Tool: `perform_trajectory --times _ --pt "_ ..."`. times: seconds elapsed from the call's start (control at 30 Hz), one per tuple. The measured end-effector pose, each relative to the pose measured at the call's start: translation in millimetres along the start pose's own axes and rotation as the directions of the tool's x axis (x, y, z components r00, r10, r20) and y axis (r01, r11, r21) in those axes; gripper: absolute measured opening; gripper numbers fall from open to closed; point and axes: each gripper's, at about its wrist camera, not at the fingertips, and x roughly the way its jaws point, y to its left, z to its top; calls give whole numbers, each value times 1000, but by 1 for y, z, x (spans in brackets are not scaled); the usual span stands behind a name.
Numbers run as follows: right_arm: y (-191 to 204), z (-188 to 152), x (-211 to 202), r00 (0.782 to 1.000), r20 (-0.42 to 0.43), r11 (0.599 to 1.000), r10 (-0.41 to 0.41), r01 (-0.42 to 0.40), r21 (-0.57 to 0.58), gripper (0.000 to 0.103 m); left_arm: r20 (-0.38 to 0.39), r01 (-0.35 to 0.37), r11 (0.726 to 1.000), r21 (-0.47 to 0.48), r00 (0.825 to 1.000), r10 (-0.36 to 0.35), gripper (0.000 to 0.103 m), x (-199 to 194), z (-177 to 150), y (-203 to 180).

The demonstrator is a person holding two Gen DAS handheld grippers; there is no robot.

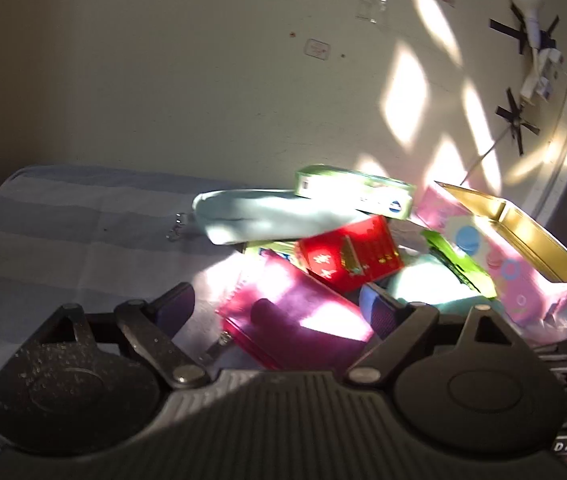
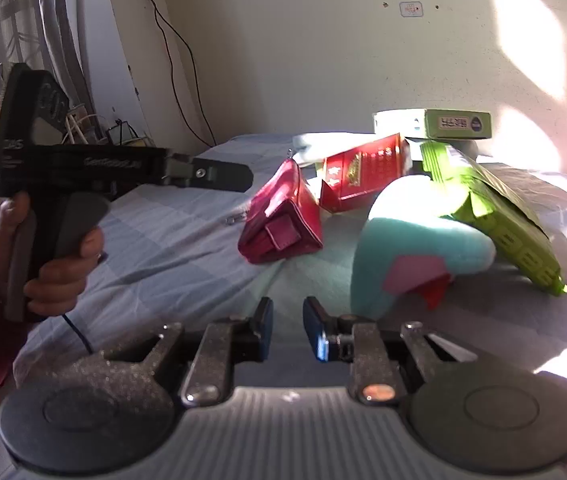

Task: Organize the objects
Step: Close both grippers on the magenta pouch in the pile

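Note:
A pile of objects lies on the striped bed (image 1: 63,232). A magenta wallet (image 1: 291,316) (image 2: 283,216) lies at the front, with a red box (image 1: 347,256) (image 2: 363,172) behind it. A teal plush (image 2: 411,248) (image 1: 423,284), a green packet (image 2: 495,208) (image 1: 459,264), a green-white box (image 1: 355,196) (image 2: 431,124) and a light blue pouch (image 1: 267,216) are also in the pile. My left gripper (image 1: 279,312) is open, its fingers either side of the wallet. It also shows in the right wrist view (image 2: 219,174). My right gripper (image 2: 288,328) is open a little and empty, short of the plush.
An open pink tin with a gold inside (image 1: 515,248) stands at the right of the pile. A small metal key ring (image 1: 177,226) lies on the sheet left of the pouch. The wall stands close behind the bed, with cables (image 2: 179,60) at the left.

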Motion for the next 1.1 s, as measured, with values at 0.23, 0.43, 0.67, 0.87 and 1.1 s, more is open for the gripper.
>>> perform_trajectory --times 0.23,0.43,0.67,0.87,1.1 --pt "26 48 81 999 2 997 41 -42 60 24 -62 141 981 -133 987 -150 89 45 11 27" --pt "16 41 86 999 -13 994 34 -33 105 19 -97 256 960 -114 959 -267 56 47 -2 10" --pt "6 11 30 1000 -5 994 27 -27 103 16 -155 427 903 -54 889 -430 52 17 -38 -56" --pt "9 2 14 1000 -7 995 10 -10 96 19 -97 333 942 33 939 -329 57 6 -32 -61" --pt "19 23 45 999 18 996 33 -34 83 23 -44 171 978 -116 983 -177 75 23 4 21"
